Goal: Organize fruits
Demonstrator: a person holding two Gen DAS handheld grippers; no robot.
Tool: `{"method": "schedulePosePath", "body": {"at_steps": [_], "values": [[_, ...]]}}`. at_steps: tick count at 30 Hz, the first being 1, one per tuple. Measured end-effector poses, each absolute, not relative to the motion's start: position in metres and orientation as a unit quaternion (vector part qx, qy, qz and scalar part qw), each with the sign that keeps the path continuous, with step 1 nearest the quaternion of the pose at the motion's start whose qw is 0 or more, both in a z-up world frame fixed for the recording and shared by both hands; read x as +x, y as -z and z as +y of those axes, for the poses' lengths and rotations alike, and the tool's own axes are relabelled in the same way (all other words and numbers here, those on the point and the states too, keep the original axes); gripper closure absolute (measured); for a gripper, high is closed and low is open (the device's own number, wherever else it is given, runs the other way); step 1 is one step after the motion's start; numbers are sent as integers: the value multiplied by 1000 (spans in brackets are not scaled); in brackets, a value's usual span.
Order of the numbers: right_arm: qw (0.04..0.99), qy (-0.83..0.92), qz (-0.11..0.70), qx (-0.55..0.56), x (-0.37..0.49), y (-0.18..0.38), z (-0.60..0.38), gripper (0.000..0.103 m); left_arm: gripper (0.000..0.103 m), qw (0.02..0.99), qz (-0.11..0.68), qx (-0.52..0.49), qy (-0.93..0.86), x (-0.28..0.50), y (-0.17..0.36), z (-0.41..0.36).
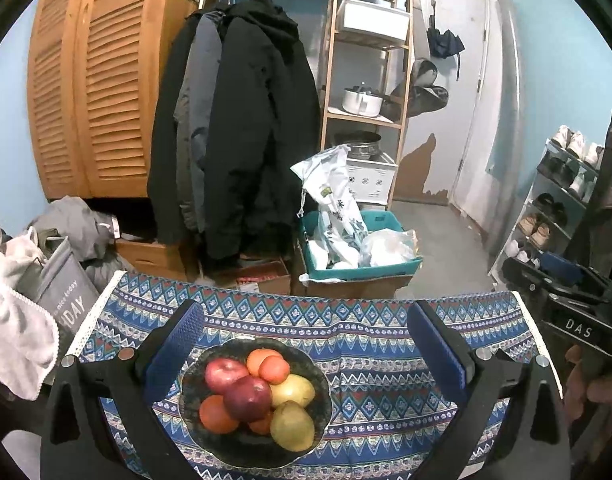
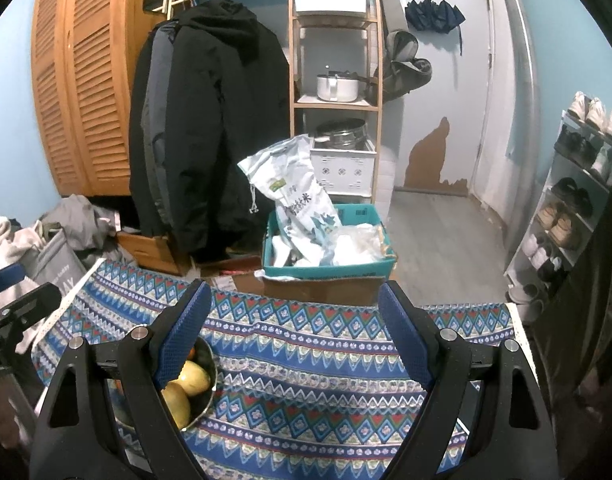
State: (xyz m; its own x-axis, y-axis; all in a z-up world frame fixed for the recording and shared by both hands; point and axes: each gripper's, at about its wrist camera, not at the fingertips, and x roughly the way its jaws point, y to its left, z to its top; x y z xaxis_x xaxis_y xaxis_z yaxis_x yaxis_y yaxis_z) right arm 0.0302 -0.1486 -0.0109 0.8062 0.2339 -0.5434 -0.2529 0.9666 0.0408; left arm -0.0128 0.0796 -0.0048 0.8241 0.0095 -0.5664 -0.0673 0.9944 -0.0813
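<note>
So the left gripper (image 1: 304, 342) has its blue pads spread wide with nothing between them, hanging over the near side of a dark bowl (image 1: 254, 400) on the patterned tablecloth (image 1: 385, 360). That view gives the whole pile: red apples (image 1: 246, 398), oranges (image 1: 273, 369) and yellow pears (image 1: 292, 426). The right gripper (image 2: 294, 336) is also wide open and empty, over bare cloth, and its camera only catches the bowl's right edge with two pears (image 2: 194, 378) peeking out behind its left finger (image 2: 182, 336), so the fruit sits off to its left. Past the table edge there's a teal bin (image 1: 359, 248) stuffed with bags, black coats (image 1: 246, 128) on a rail, a wooden shelf (image 1: 365, 80) and a shoe rack (image 2: 573, 200) on the right.
</note>
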Motion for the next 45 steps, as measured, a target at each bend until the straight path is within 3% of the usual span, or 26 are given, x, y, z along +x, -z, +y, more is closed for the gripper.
{"method": "schedulePosePath", "body": {"at_steps": [45], "values": [[950, -128, 282, -22, 30, 14, -151, 19, 1, 955, 291, -48, -29, -17, 1, 73]]}}
